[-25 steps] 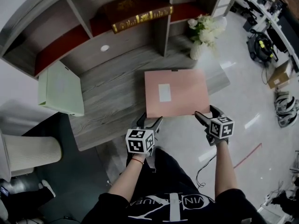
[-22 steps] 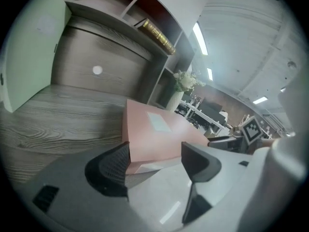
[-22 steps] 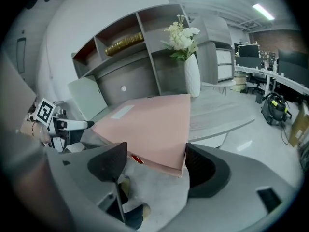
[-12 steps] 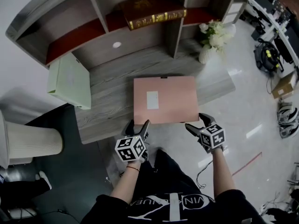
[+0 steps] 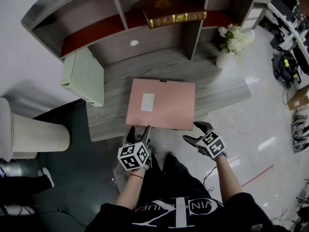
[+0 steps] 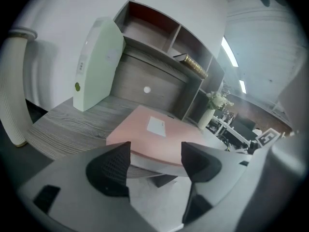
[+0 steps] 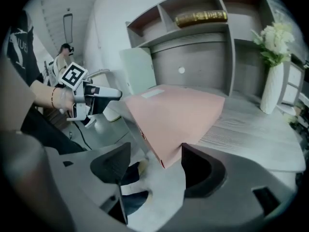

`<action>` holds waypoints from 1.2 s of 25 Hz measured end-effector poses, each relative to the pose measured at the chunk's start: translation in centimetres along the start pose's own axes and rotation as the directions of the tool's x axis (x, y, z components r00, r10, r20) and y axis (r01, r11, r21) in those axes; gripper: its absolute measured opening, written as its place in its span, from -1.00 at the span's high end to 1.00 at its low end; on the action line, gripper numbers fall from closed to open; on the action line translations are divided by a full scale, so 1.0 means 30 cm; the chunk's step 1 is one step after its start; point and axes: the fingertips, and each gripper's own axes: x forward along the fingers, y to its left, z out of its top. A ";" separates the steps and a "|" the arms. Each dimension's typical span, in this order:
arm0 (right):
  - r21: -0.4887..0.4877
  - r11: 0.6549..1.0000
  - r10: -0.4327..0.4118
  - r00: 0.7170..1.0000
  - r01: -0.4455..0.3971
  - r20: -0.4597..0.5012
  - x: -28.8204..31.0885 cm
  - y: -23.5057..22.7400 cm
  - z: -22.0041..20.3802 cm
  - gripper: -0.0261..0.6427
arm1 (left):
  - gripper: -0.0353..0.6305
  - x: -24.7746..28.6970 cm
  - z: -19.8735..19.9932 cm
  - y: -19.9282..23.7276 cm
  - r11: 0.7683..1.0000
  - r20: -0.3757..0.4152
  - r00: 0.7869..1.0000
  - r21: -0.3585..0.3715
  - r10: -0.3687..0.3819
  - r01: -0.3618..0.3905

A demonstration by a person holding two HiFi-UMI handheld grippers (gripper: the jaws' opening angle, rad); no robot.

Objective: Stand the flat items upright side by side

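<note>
Jaws apart, your left gripper [image 5: 138, 129] waits just short of the smooth, matte pink flat folder [image 5: 161, 103], with nothing between them. Your right gripper [image 5: 192, 132] has just been closing its jaws. They straddle the folder's near corner, unpinched, which overhangs the grey wood-grain desk [image 5: 111, 117], likely so you can grip it. Beyond the folder's far-left corner, a pale green rigid file box [image 5: 84, 74] stands upright.

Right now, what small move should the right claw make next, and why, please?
Probably finish closing the right claw on the pink folder: its jaws have just been closing, the folder's near corner sits between them, not yet pinched, and the folder lies flat.
</note>
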 end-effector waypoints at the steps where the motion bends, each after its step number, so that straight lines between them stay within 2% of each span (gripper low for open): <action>1: -0.024 1.000 0.009 1.000 -0.009 -0.010 0.010 0.019 0.001 -0.09 | -0.08 -0.005 -0.006 0.001 1.000 -0.002 1.000 -0.010 0.005 -0.005; 2: -0.039 0.999 0.012 1.000 -0.012 -0.018 0.015 0.032 -0.001 -0.09 | -0.08 -0.008 -0.017 0.004 0.999 -0.005 1.000 -0.035 0.010 -0.010; 4: -0.054 0.999 -0.009 1.000 0.008 -0.020 0.011 0.032 0.002 -0.11 | -0.08 -0.013 -0.049 0.018 0.990 -0.017 1.000 -0.138 0.015 -0.017; 7: -0.110 0.989 -0.097 0.995 0.097 0.010 -0.020 0.000 0.044 -0.14 | -0.08 -0.010 -0.108 0.029 0.953 -0.034 0.999 -0.303 -0.001 -0.010; 10: -0.293 0.943 -0.153 0.988 0.157 0.037 -0.007 -0.002 0.100 -0.20 | -0.09 0.007 -0.144 0.014 0.934 -0.039 0.999 -0.356 -0.033 0.017; 12: -0.427 0.893 -0.147 0.989 0.139 0.016 0.039 0.021 0.110 -0.23 | -0.10 0.027 -0.168 -0.011 0.915 -0.040 0.997 -0.400 -0.071 0.049; 13: -0.479 0.870 -0.139 0.990 0.118 -0.008 0.065 0.032 0.104 -0.24 | -0.12 0.039 -0.185 -0.025 0.894 -0.039 0.995 -0.443 -0.094 0.067; 15: -0.556 0.826 -0.146 0.988 0.092 -0.053 0.108 0.042 0.085 -0.23 | -0.19 0.067 -0.220 -0.049 0.831 -0.030 0.990 -0.547 -0.136 0.097; 17: -0.622 0.775 -0.188 0.981 0.113 -0.056 0.128 0.036 0.067 -0.13 | -0.24 0.092 -0.251 -0.067 0.772 -0.019 0.986 -0.625 -0.165 0.117; 19: -0.669 0.730 -0.218 0.975 0.143 -0.030 0.126 0.030 0.056 0.06 | -0.28 0.112 -0.264 -0.089 0.742 -0.007 0.982 -0.656 -0.190 0.139; 23: -0.676 0.727 -0.201 0.979 0.124 -0.037 0.084 0.038 0.019 0.10 | -0.31 0.140 -0.248 -0.140 0.713 0.049 0.970 -0.669 -0.238 0.209; 26: -0.685 0.722 -0.193 0.979 0.101 -0.058 0.037 0.040 -0.034 0.09 | -0.32 0.157 -0.252 -0.149 0.685 0.081 0.968 -0.692 -0.239 0.228; 28: -0.687 0.722 -0.186 0.980 0.087 -0.071 0.009 0.039 -0.066 0.09 | -0.33 0.172 -0.263 -0.146 0.653 0.099 0.968 -0.721 -0.232 0.231; 30: -0.682 0.727 -0.178 0.981 0.078 -0.078 -0.011 0.039 -0.089 0.09 | -0.32 0.186 -0.269 -0.141 0.601 0.142 0.963 -0.757 -0.230 0.255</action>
